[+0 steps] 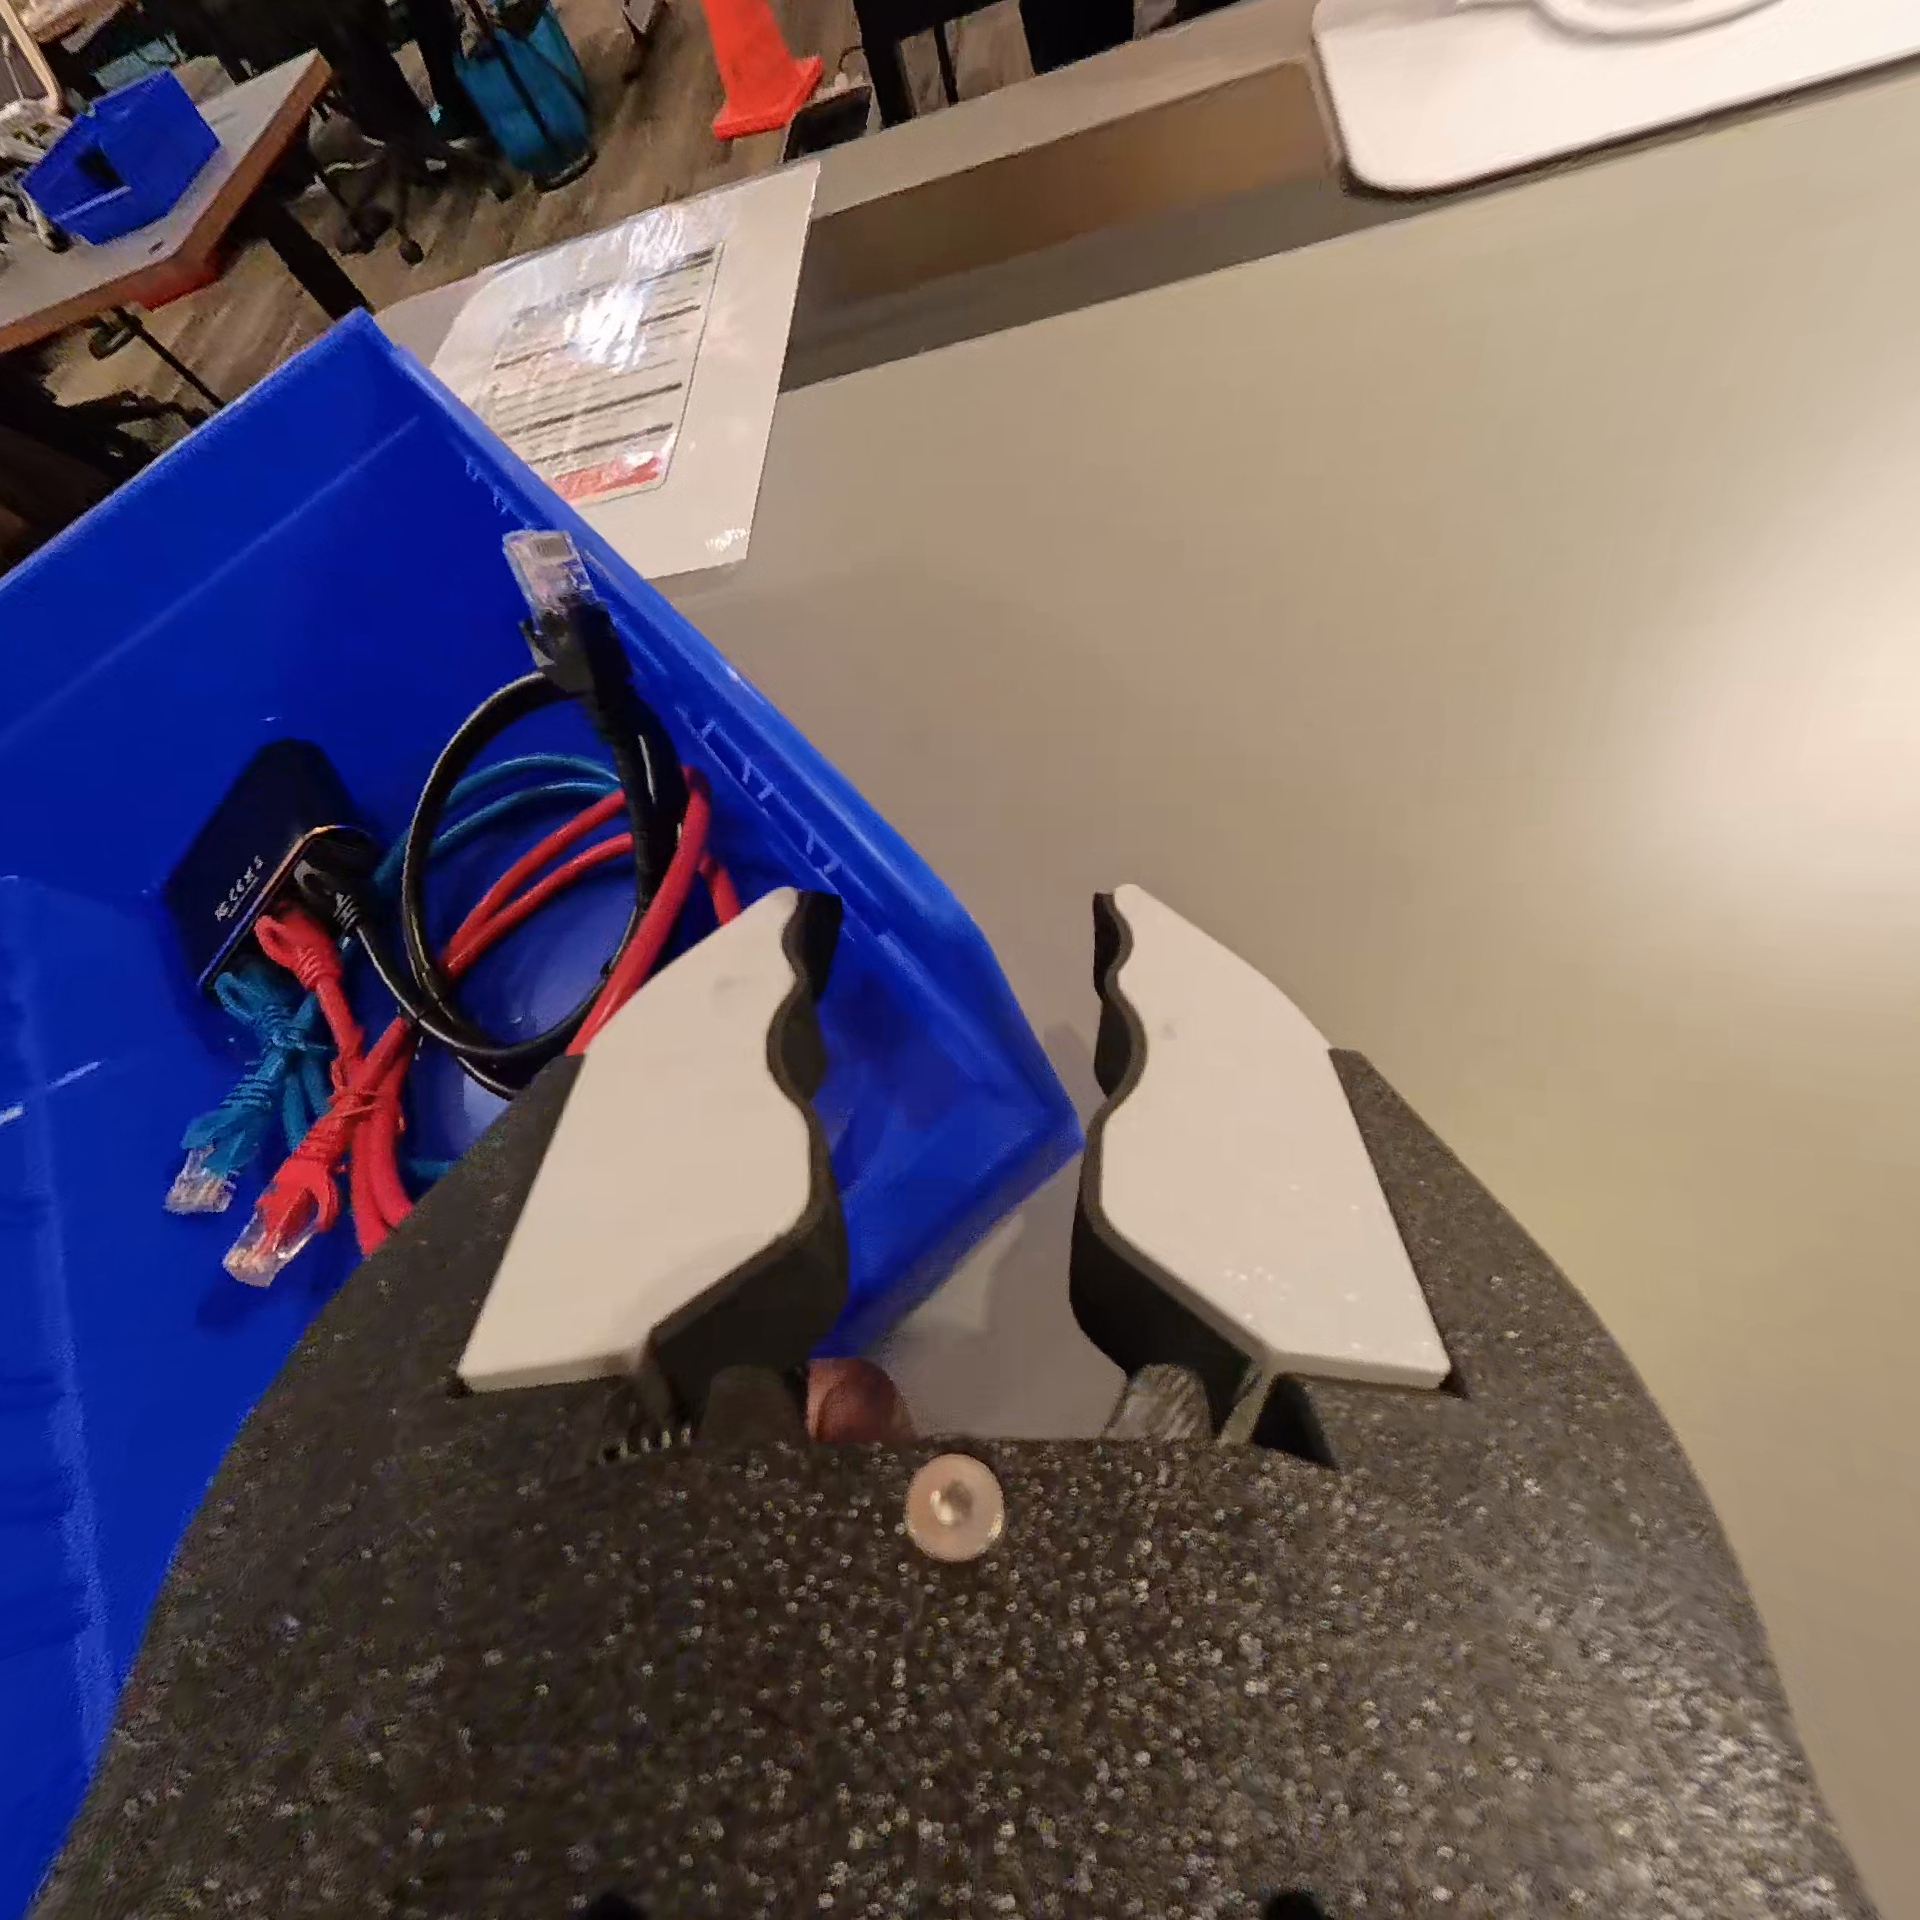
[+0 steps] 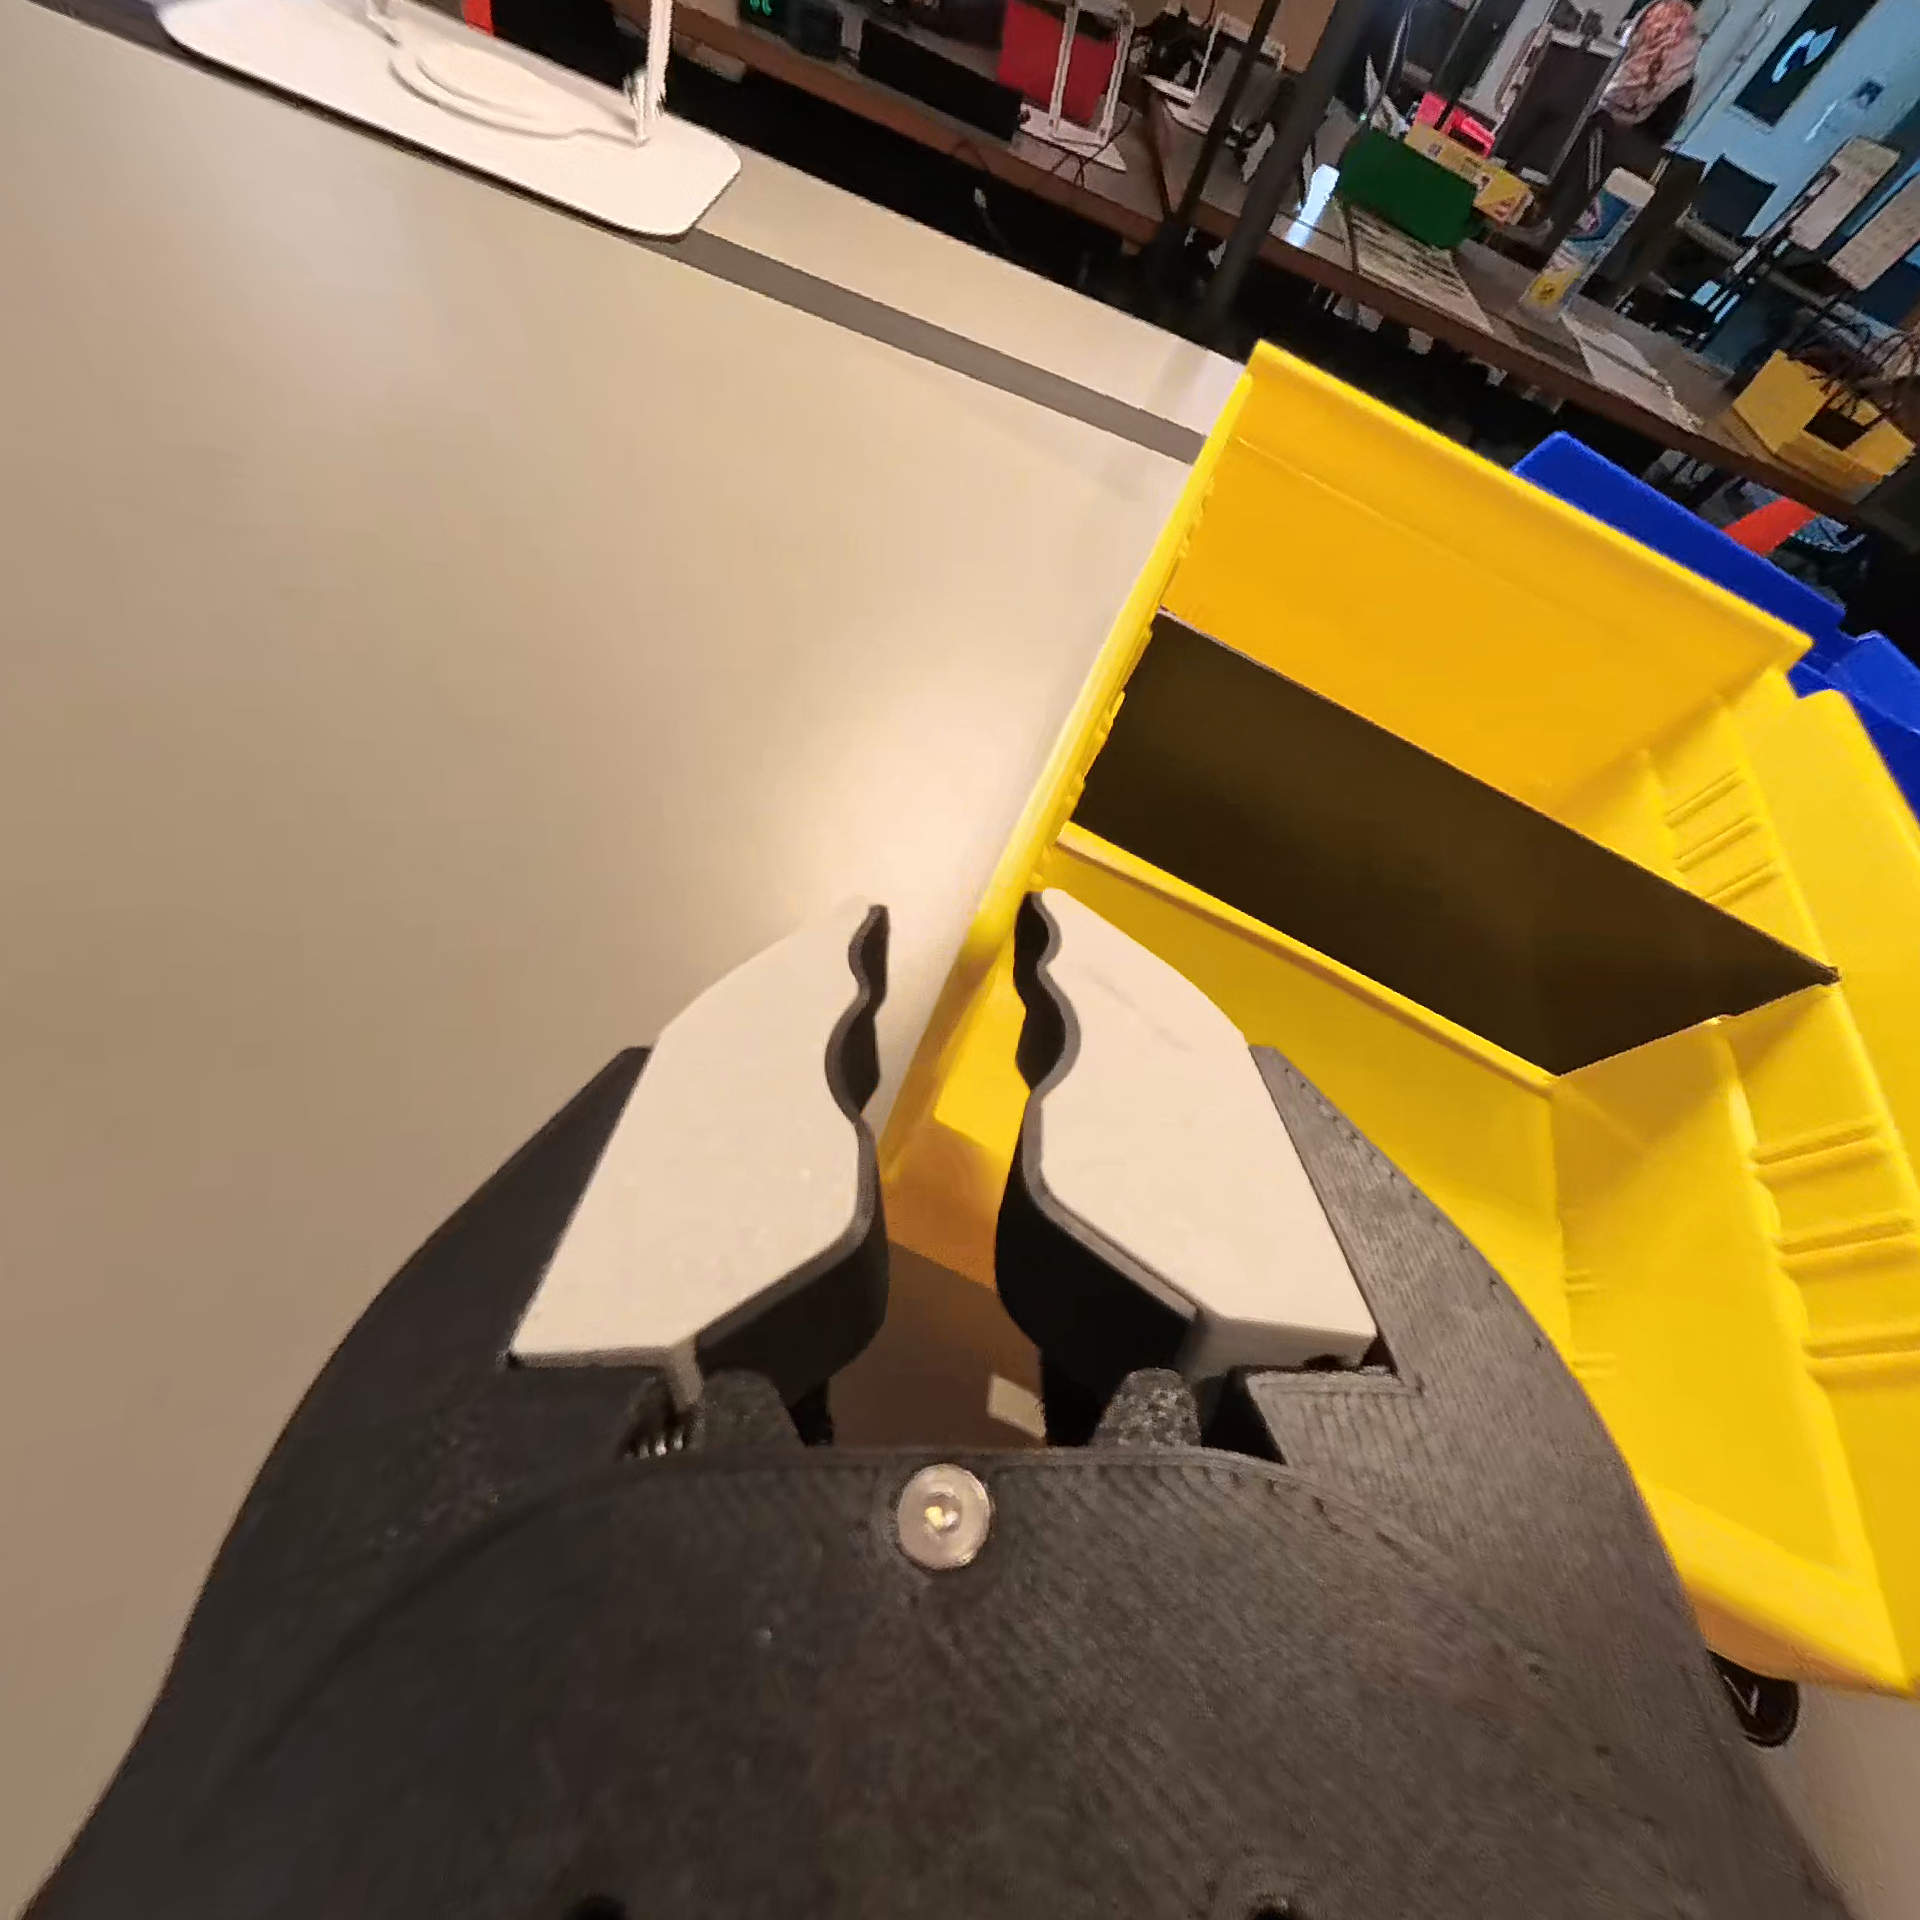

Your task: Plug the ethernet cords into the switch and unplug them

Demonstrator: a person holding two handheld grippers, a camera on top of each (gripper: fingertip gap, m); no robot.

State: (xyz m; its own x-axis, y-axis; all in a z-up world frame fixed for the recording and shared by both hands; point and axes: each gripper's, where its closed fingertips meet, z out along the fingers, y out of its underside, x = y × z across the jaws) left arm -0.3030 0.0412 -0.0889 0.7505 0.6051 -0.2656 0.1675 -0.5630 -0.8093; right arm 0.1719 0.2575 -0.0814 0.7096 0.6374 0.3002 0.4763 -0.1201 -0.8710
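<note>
In the left wrist view a blue bin [image 1: 312, 623] holds a small black switch [image 1: 265, 862] with a red cord [image 1: 332, 997], a blue cord [image 1: 260, 1049] and a black cord [image 1: 416, 852] at its ports. The loose plug of the black cord [image 1: 551, 582] sticks up over the bin's right wall. My left gripper [image 1: 961, 914] is open and empty, its fingers astride the bin's near right corner. In the right wrist view my right gripper [image 2: 951, 925] is open and empty at the left wall of a yellow bin [image 2: 1455, 582].
The grey table [image 1: 1351, 675] spreads right of the blue bin. A laminated sheet [image 1: 613, 343] lies behind that bin. A white flat base [image 2: 468, 114] sits at the table's far edge. The yellow bin has a black divider [image 2: 1434, 862]. More blue bins [image 2: 1662, 540] stand behind it. The tips of one gripper are about 50 cm away from the tips of the other.
</note>
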